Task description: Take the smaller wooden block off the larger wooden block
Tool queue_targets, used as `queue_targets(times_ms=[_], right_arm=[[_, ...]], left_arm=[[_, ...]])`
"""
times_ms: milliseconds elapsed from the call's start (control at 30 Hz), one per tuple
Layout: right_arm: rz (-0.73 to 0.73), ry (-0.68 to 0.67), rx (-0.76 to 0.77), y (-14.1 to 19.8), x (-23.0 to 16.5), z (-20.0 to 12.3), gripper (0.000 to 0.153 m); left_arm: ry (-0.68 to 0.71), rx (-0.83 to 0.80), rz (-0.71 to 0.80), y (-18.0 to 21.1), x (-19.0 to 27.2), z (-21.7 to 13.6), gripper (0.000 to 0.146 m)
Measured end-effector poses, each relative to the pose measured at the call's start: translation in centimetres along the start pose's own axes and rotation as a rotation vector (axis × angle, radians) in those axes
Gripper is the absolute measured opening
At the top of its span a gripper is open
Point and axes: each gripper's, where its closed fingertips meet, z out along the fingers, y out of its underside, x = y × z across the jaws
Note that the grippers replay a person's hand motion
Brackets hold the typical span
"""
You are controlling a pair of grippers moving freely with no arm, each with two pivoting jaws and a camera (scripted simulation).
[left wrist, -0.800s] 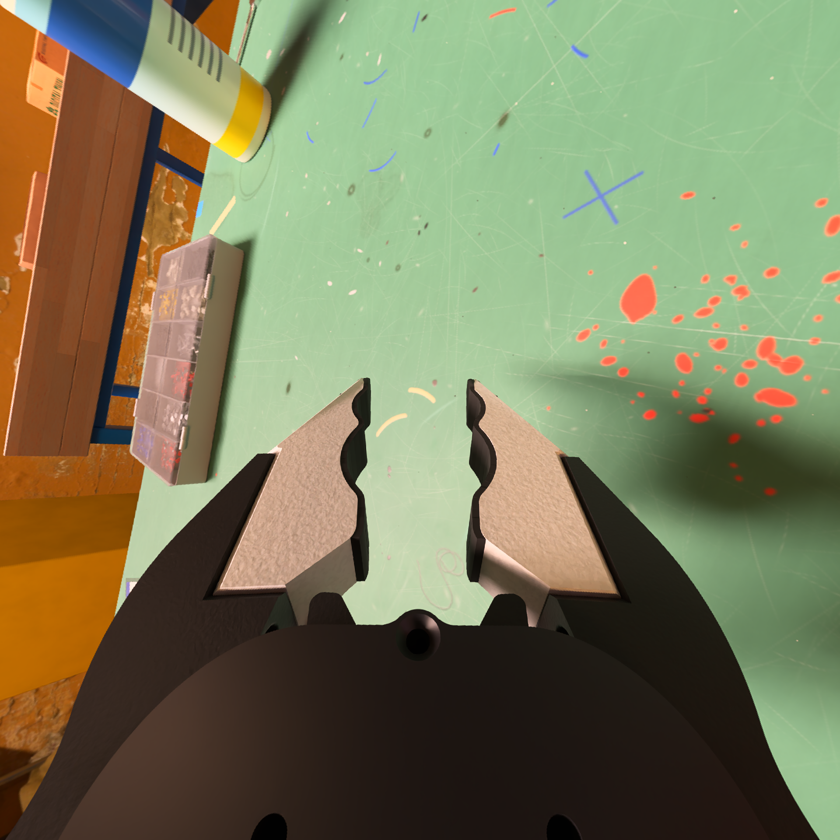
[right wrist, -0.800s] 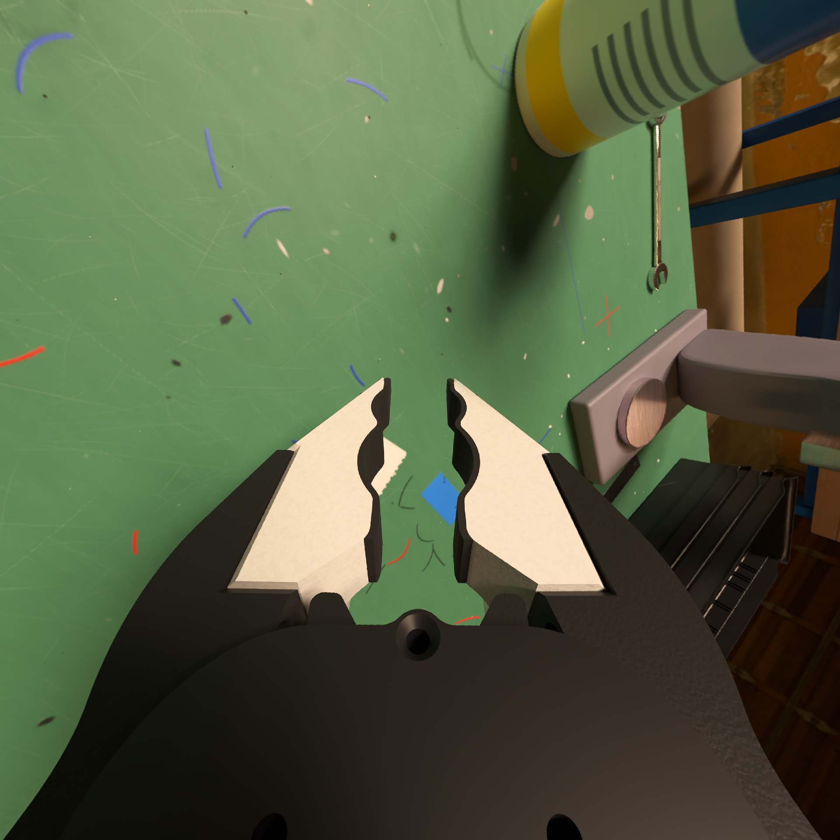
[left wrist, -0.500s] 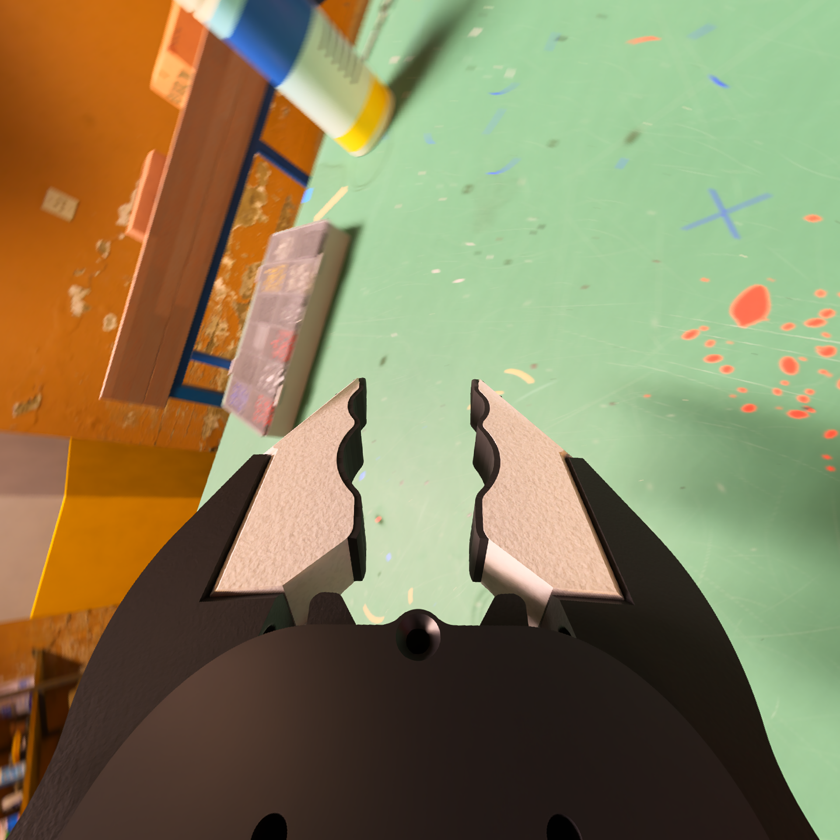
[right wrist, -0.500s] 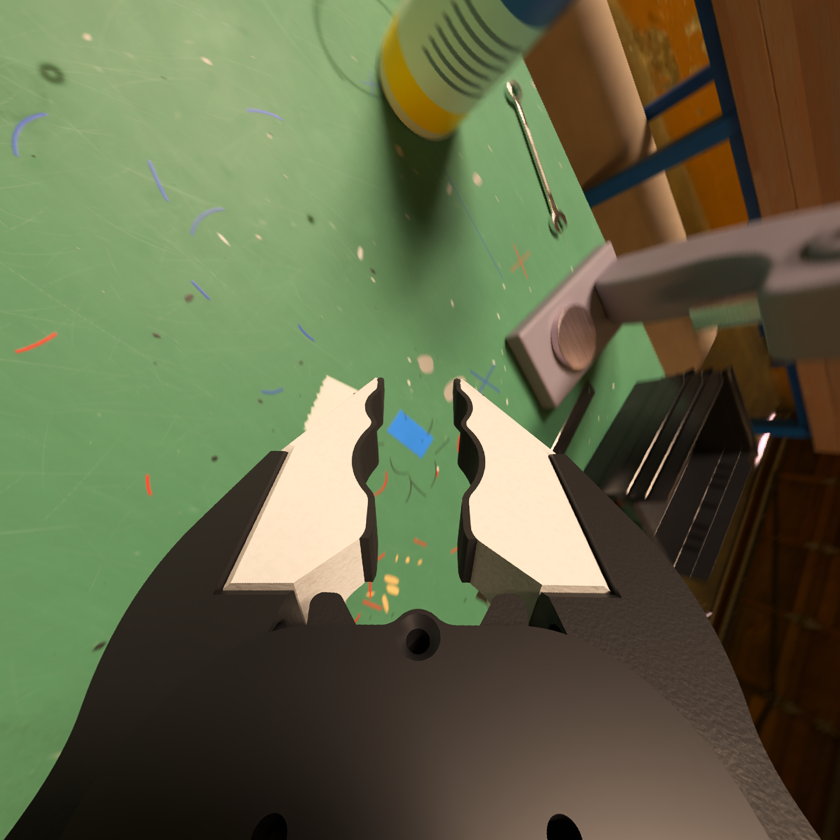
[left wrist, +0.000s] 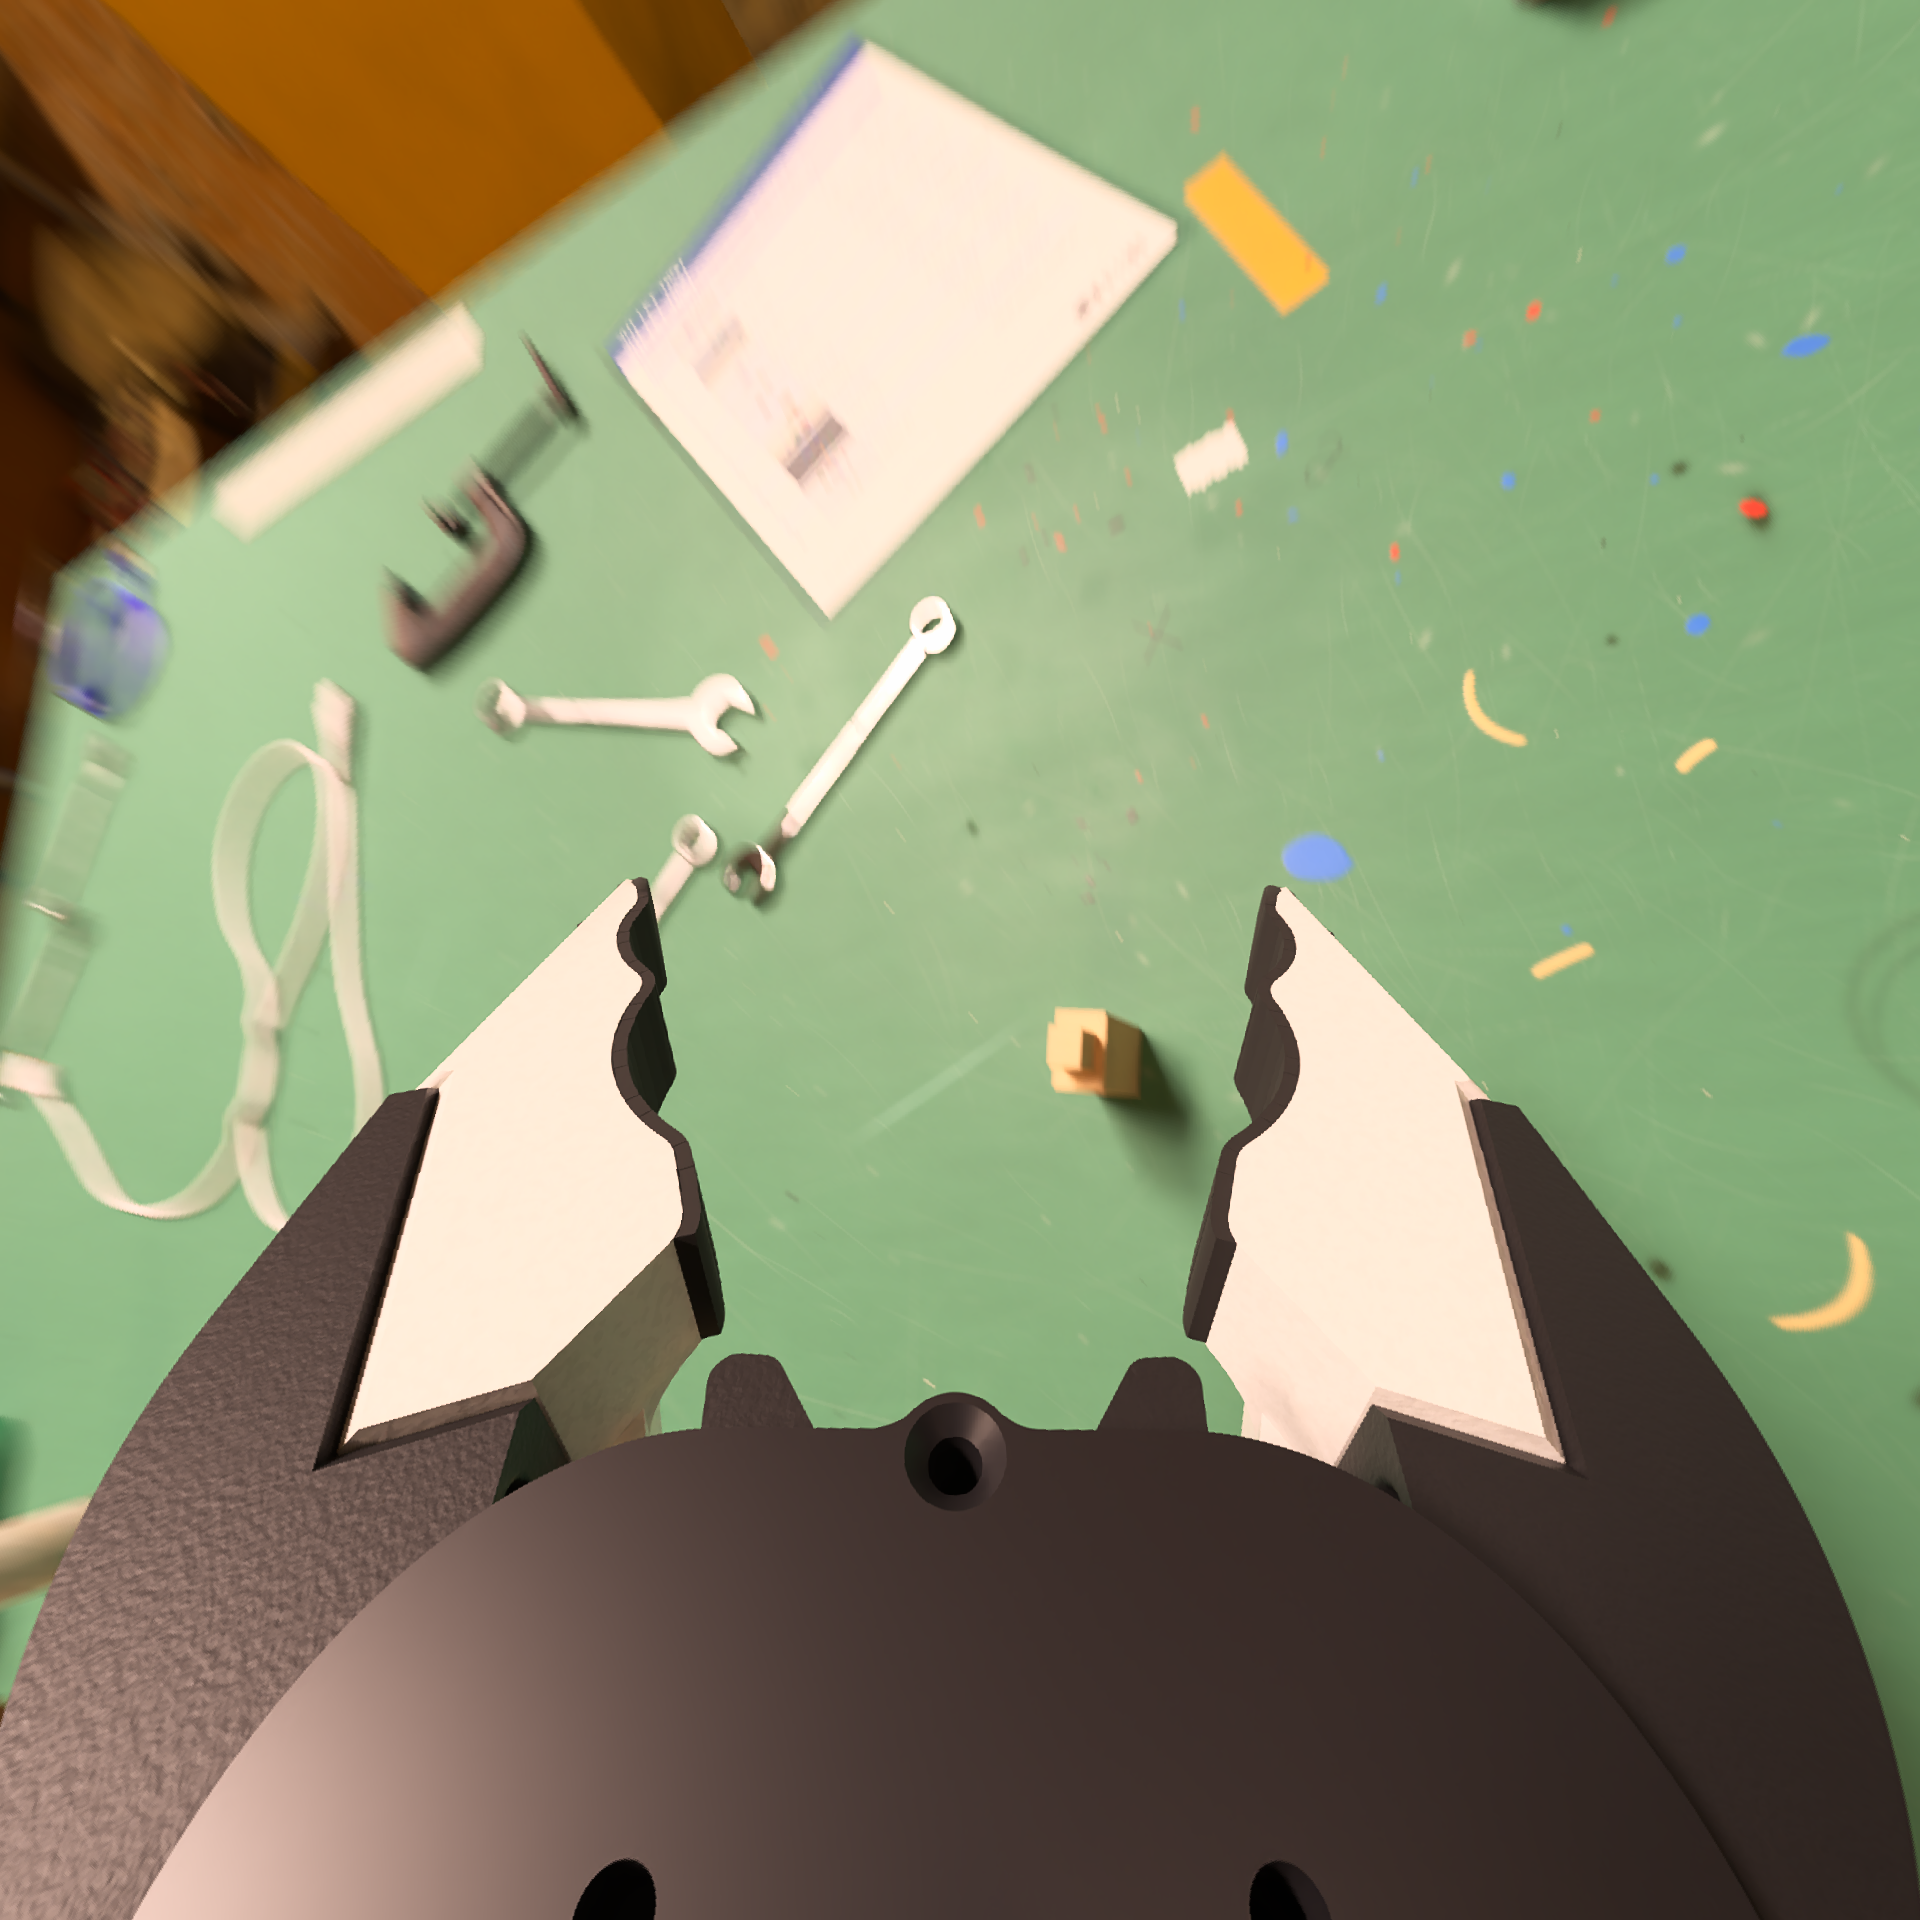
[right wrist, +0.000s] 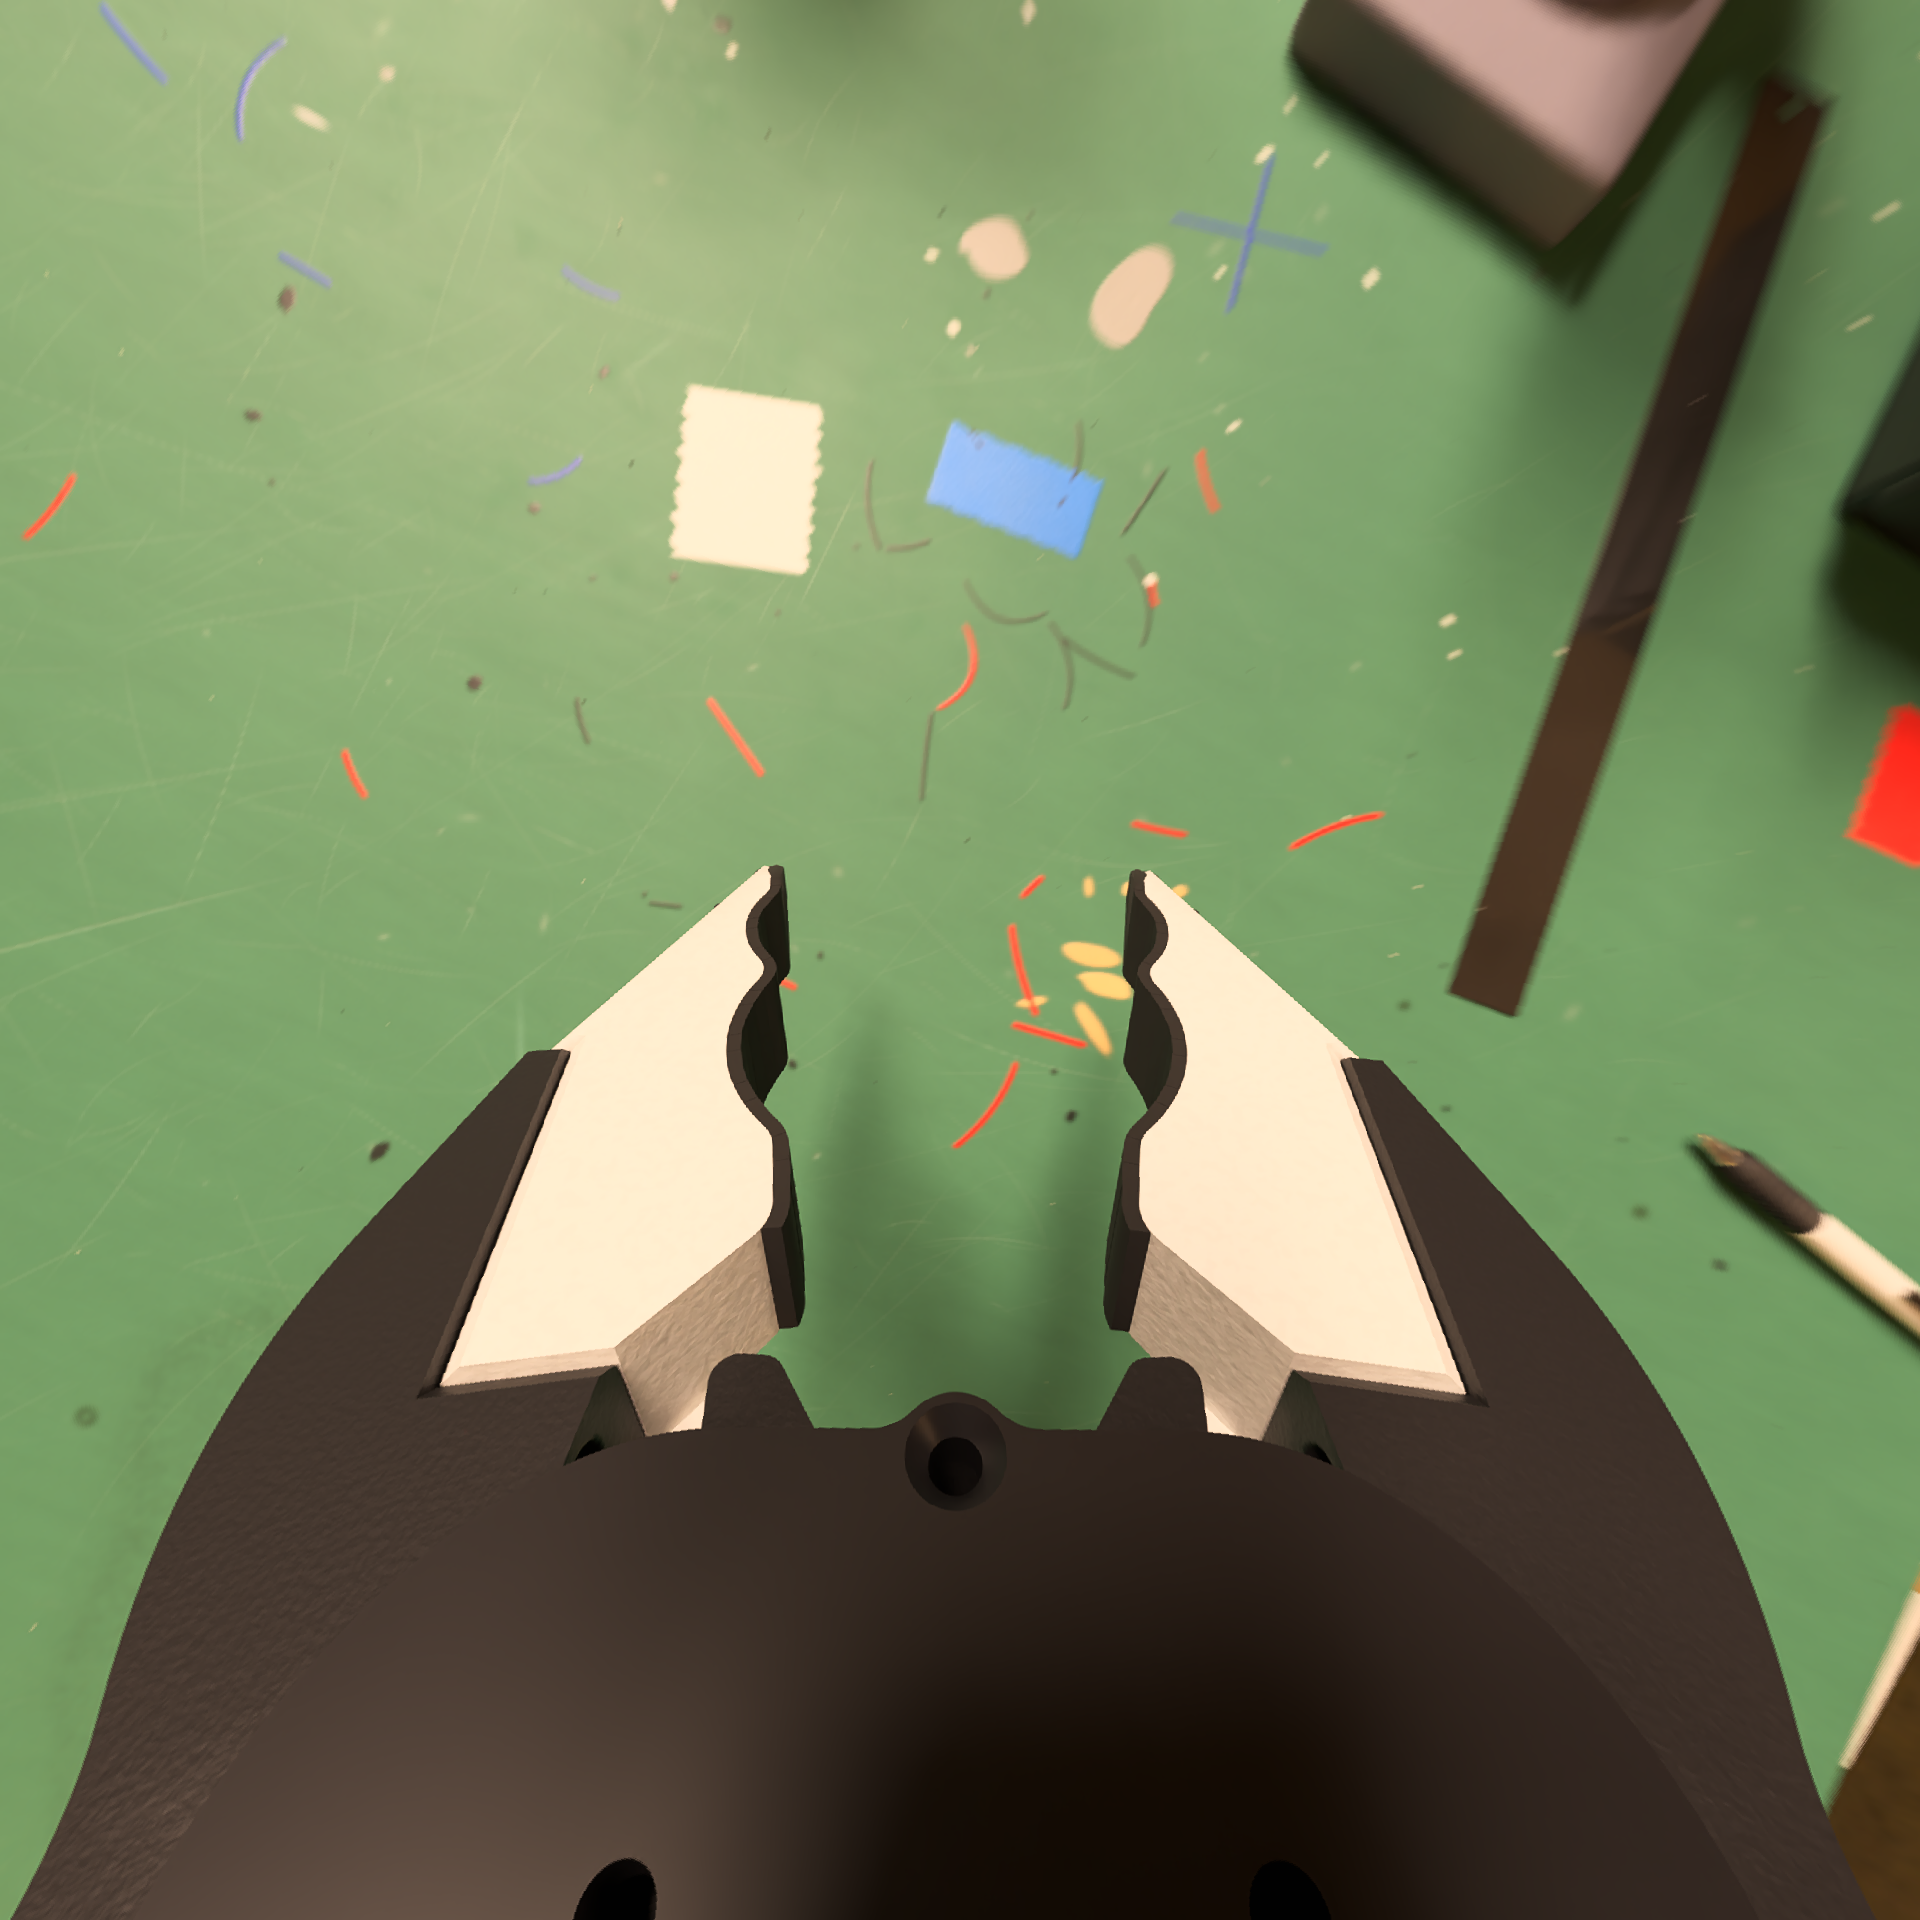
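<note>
Blocks (left wrist: 1093,1051) sit stacked on the counter (left wrist: 1039,727), right of centre between the left gripper's (left wrist: 954,914) spread jaws; the right gripper's (right wrist: 954,894) jaws are also spread.

left gripper (left wrist: 954,894) and right gripper (right wrist: 956,883): each is showing a rounded, dark brown-black textured body, a recessed screw hole at its centre, two oval holes near the lower edge, and cream-white wedge fingers (left wrist: 540,1143) carrying dark scalloped inner pads (right wrist: 764,1039).
</note>
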Motion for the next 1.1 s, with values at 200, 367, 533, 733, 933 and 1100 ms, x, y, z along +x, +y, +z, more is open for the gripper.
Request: queue_targets(times_ms=[200,367,533,733,933,1100], right_arm=[[0.022,-0.123,0.006,1.1,-2.5,2.3,0.045],[0.027,-0.082,0.005,0.9,-3.2,3.8,0.023],[0.01,-0.077,0.004,-0.1,-4.7,4.3,0.021],[0.013,-0.136,0.042,-2.7,-8.7,5.3,0.021],[-0.053,-0.232,0.087,-6.3,-15.5,6.8,0.029],[-0.082,-0.347,0.127,-9.5,-23.4,7.8,0.039]], left_arm=[[0.206,-0.152,-0.163,6.5,1.3,3.9,0.107],[0.391,-0.252,-0.197,8.6,3.9,5.6,0.082],[0.482,-0.206,-0.254,8.4,3.9,5.8,0.046],[0.482,-0.181,-0.303,8.6,3.9,5.2,0.01],[0.473,-0.092,-0.383,8.1,2.6,3.6,0.01],[0.446,0.008,-0.45,7.3,1.2,1.2,0.01]])
